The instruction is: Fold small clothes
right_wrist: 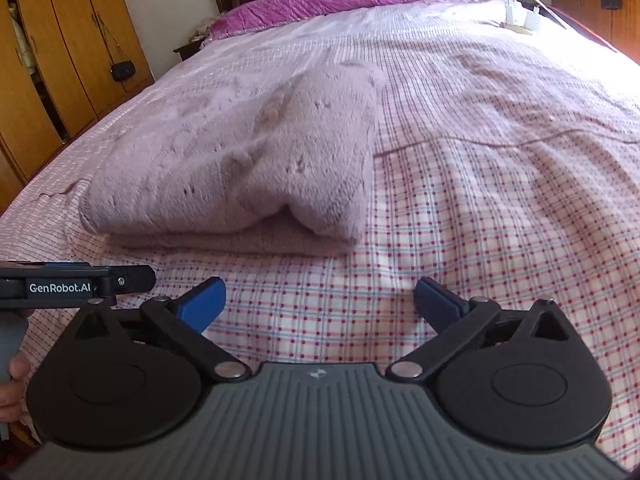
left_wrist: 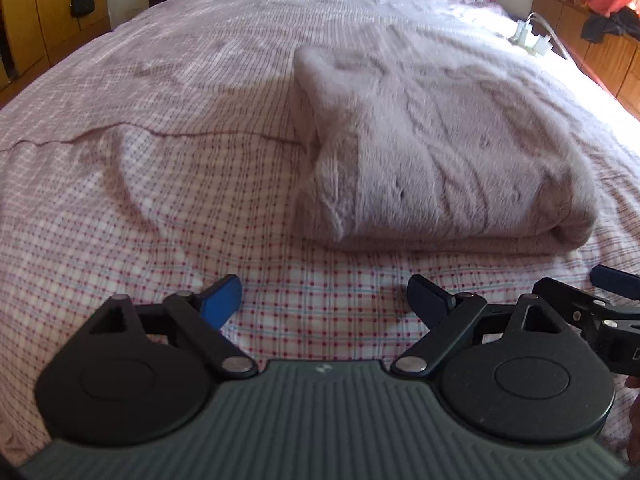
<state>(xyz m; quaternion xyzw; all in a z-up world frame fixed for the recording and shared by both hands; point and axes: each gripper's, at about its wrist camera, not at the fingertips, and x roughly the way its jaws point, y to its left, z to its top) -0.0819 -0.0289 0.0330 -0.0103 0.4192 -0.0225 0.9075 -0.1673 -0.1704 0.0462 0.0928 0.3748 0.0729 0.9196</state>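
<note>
Folded fluffy mauve fleece garment (left_wrist: pixel 432 152) lying mid-bed on checked pink bedspread (left_wrist: pixel 160 208). Left gripper (left_wrist: pixel 324 300) and right gripper (right_wrist: pixel 320 300) spread wide, empty, near garment's front edge. Risk: plush top flap springing open, or pads snagging bedspread instead.

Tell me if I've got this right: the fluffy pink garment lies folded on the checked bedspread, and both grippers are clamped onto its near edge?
Not quite. The fluffy pink garment does lie folded on the checked bedspread, but neither gripper holds it. In the left wrist view the left gripper is open, short of the garment; the right wrist view shows the right gripper open too, with bare bedspread between its fingers.
</note>
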